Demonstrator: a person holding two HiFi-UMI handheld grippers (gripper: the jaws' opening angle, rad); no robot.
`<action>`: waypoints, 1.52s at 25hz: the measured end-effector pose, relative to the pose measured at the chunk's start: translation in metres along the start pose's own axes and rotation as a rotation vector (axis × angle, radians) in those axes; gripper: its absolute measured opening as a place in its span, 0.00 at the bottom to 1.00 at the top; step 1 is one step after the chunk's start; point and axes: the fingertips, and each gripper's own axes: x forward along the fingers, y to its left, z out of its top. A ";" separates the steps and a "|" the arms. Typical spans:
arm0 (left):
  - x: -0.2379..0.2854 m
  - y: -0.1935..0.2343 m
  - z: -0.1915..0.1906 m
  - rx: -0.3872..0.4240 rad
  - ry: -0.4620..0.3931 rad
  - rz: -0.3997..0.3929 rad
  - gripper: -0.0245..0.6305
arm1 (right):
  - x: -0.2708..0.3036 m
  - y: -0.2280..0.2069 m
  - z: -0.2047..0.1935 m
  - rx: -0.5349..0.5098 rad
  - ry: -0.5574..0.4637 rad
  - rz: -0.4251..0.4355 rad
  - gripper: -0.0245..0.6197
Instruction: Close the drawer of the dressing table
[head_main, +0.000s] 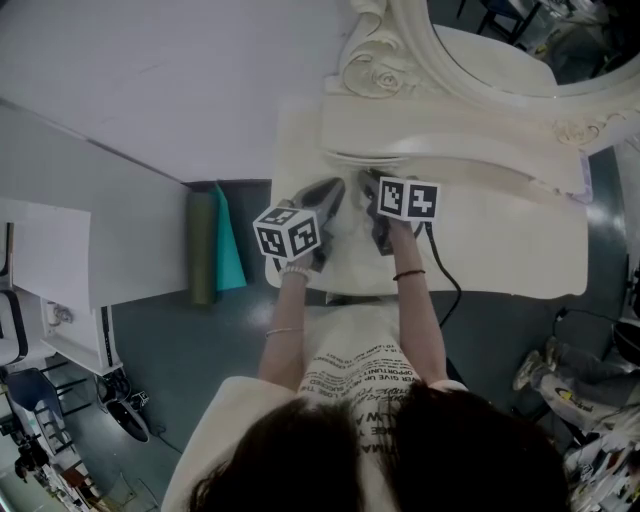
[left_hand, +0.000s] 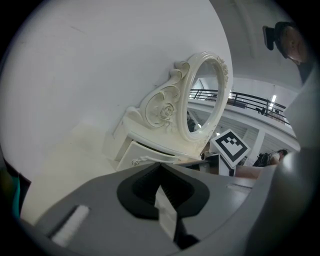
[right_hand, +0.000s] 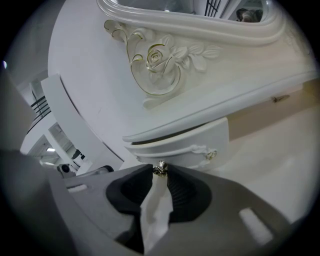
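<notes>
White dressing table (head_main: 500, 250): right claw (right_hand: 160, 171) grasping drawer knob (right_hand: 160, 168), left claw (left_hand: 160, 167) clenched alongside.

The dressing table (head_main: 500, 250) is cream white all over, and its oval mirror frame (head_main: 400, 40) matches. The carved rose (right_hand: 156, 57) and scrolls on the frame's base are cream with thin gold lines along their edges. The drawer (right_hand: 190, 145) front is the same cream, with a small brassy silver knob (right_hand: 161, 168). The left gripper (left_hand: 160, 167) and right gripper (head_main: 372, 195) are mid grey with black ribbed linings, and each carries a white cube patterned with black squares. On the dark grey floor (head_main: 180, 350) off the table's left edge lie an olive green roll (head_main: 202, 245) and a teal one (head_main: 228, 250). The person's top (head_main: 350, 385) is cream with black lettering.
</notes>
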 end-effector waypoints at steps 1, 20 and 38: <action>0.000 0.000 0.001 0.000 -0.001 0.001 0.04 | 0.000 0.000 0.000 0.001 0.000 0.001 0.19; 0.012 0.008 0.006 -0.007 -0.005 0.011 0.04 | 0.009 -0.006 0.015 0.006 -0.013 0.018 0.19; 0.014 0.016 0.008 -0.019 -0.008 0.019 0.03 | 0.015 -0.005 0.020 0.008 -0.017 0.029 0.19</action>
